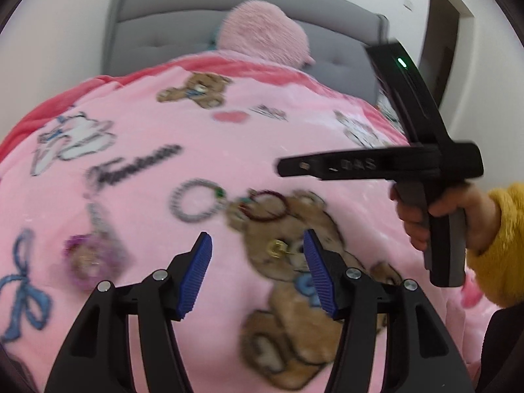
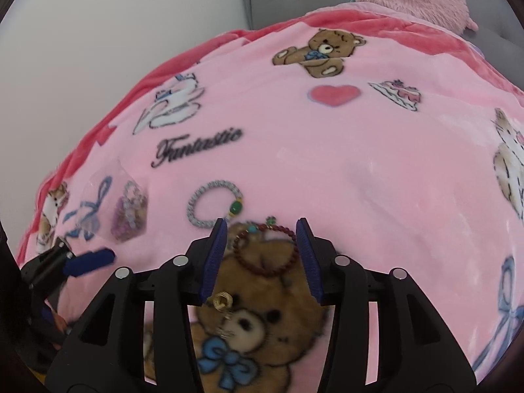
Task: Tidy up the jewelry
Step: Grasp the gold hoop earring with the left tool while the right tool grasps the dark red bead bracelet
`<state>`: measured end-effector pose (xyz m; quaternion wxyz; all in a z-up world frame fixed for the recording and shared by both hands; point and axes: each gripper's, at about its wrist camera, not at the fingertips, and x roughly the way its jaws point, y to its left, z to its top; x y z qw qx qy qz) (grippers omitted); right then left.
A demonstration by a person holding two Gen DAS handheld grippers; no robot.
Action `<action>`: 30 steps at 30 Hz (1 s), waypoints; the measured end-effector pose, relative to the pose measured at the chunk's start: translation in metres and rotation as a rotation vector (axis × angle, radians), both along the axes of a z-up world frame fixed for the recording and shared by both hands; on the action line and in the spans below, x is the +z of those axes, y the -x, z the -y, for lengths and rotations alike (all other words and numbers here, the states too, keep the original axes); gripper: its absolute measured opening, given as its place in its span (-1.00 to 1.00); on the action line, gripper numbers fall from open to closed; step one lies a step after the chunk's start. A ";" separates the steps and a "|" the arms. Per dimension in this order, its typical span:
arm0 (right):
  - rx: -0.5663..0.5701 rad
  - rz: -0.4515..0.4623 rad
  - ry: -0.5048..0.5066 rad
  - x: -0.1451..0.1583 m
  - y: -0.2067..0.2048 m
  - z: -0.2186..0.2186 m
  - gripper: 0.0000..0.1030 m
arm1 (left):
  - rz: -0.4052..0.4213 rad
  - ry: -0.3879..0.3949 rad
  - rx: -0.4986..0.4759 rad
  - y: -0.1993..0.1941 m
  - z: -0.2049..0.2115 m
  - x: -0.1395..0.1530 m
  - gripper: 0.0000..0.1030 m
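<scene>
Jewelry lies on a pink cartoon blanket (image 2: 327, 150). A dark red bead bracelet (image 2: 266, 249) lies between my right gripper's (image 2: 261, 255) open fingers. A pale bead bracelet with a green bead (image 2: 214, 207) lies just beyond it. A gold ring (image 2: 222, 300) lies nearer. A clear bag of purple beads (image 2: 128, 211) lies to the left. In the left wrist view my left gripper (image 1: 257, 255) is open and empty above the blanket. There I see the gold ring (image 1: 277, 249), the red bracelet (image 1: 266, 205), the pale bracelet (image 1: 196, 200) and the bead bag (image 1: 90, 257). The right gripper (image 1: 376, 163) hovers at the right.
A fluffy pink pillow (image 1: 263, 32) leans on the grey padded headboard (image 1: 147, 29) at the far end of the bed. White walls stand behind, with a dark doorway (image 1: 442, 32) at the right. The left gripper's blue fingertip (image 2: 91, 260) shows at the lower left of the right wrist view.
</scene>
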<state>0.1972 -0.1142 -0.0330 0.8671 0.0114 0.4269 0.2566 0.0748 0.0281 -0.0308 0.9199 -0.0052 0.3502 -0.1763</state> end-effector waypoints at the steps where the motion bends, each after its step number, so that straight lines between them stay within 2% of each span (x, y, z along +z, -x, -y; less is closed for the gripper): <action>1: 0.005 -0.001 0.008 -0.001 0.000 -0.001 -0.15 | -0.002 -0.006 -0.010 -0.002 0.007 -0.003 0.12; 5: 0.022 -0.008 0.044 -0.010 -0.003 -0.006 0.05 | -0.003 -0.027 -0.040 -0.008 0.028 -0.011 0.17; 10: 0.064 -0.032 0.093 -0.018 -0.009 -0.016 0.06 | -0.072 -0.042 -0.063 -0.020 0.042 -0.027 0.17; 17: 0.072 -0.065 0.109 -0.022 -0.023 -0.022 0.06 | -0.110 -0.001 -0.046 -0.032 0.034 -0.036 0.17; 21: 0.062 -0.077 0.126 -0.024 -0.029 -0.023 0.06 | -0.151 0.064 -0.016 -0.043 0.028 -0.040 0.13; 24: 0.066 -0.089 0.138 -0.026 -0.031 -0.025 0.06 | -0.209 0.108 0.008 -0.053 0.023 -0.047 -0.09; 30: 0.074 -0.127 0.168 -0.037 -0.038 -0.028 0.05 | -0.233 0.083 0.021 -0.055 0.023 -0.055 -0.38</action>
